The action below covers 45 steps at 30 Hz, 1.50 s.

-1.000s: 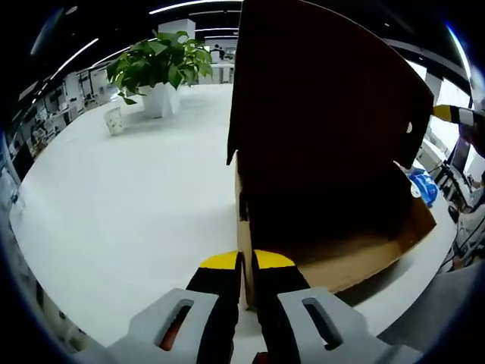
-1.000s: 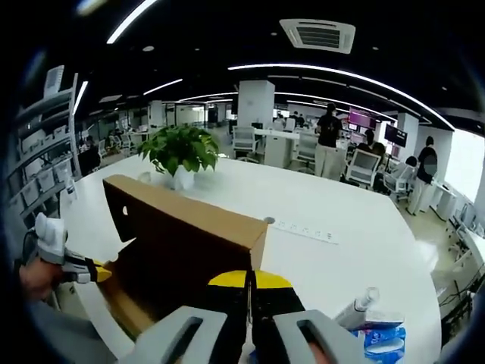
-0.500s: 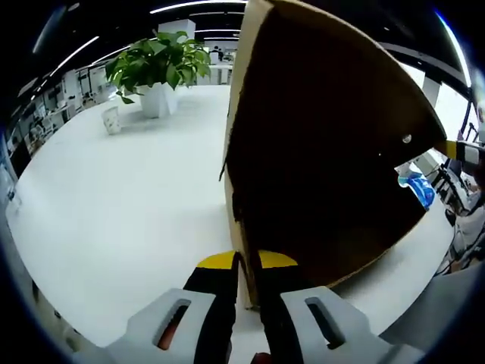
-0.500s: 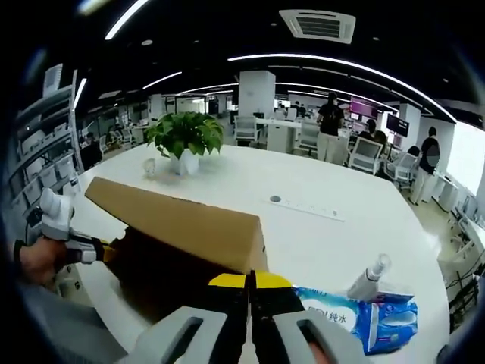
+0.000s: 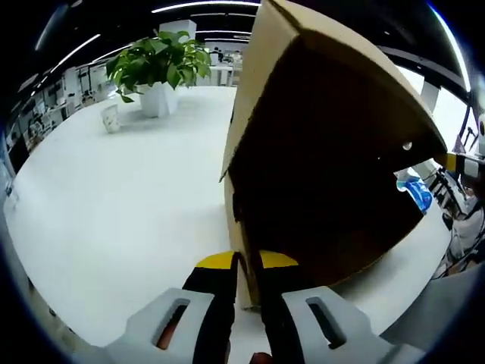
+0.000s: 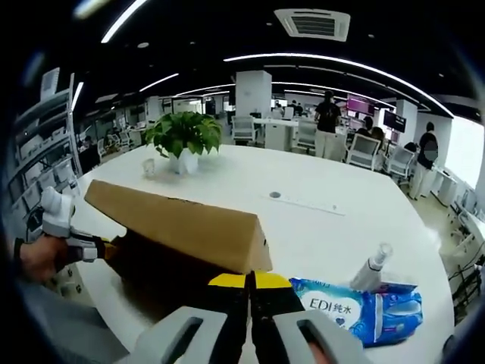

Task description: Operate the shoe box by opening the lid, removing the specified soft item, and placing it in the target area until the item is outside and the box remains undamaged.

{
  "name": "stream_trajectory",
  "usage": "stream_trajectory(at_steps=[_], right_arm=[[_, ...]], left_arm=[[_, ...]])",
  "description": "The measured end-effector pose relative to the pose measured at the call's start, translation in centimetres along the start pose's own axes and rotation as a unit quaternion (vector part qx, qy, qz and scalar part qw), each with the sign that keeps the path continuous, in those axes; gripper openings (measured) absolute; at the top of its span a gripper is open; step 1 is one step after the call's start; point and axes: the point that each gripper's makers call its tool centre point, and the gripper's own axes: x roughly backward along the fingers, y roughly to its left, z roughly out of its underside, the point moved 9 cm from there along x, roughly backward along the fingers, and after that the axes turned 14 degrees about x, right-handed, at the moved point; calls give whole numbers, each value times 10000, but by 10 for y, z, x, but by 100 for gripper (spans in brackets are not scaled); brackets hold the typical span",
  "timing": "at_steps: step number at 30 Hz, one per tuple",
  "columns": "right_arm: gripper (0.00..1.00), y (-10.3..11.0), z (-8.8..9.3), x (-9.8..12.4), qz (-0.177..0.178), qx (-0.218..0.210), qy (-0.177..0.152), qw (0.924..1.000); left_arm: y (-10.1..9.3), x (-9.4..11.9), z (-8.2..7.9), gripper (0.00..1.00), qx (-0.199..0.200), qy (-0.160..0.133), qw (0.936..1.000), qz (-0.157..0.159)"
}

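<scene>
White and broad, the bench (image 5: 114,197) runs back into an open office under strip lights. In the left gripper view, the left hand-held gripper (image 5: 239,265) has its yellow-tipped black jaws clamped on a wall edge of the brown cardboard shoe box (image 5: 318,167), which rises steeply in front of it with its dark inside facing the camera. Past the box, at its right, lies a blue plastic pack (image 5: 415,189). Further off stand a small pale cup (image 5: 112,120) and a green leafy plant in a white pot (image 5: 158,72).

In the right gripper view, the right hand-held gripper (image 6: 251,282) has its jaws pressed together at the box's near corner; whether they pinch the cardboard cannot be told. Just right lies the blue pack, with a white spray bottle (image 6: 371,267) beside it. Across the box, a person's hand (image 6: 38,254) holds the left hand-held gripper.
</scene>
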Motion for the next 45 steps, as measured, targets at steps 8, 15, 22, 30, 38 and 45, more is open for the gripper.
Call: stream_trajectory(at_steps=[8,15,22,30,38,45], right_arm=[[0,15,13,-2,-127,-188,67,9997],[0,18,16,-2,-144,-291,52,9995],[0,18,22,-2,-157,-351,86,9992],[0,16,29,-2,-180,-415,148,9989],[0,11,42,1,-166,-496,236,9984],[0,10,47,1,-207,-634,186,9976]], left_arm=[[-7,-2,0,11,33,-9,9996,265],[-6,-2,-2,11,9,-60,9996,282],[-7,2,-6,9,-15,-195,9994,275],[-6,6,-10,6,-19,-285,9991,319],[-5,6,-15,5,10,-306,9986,430],[-5,8,-19,3,-177,-243,9979,570]])
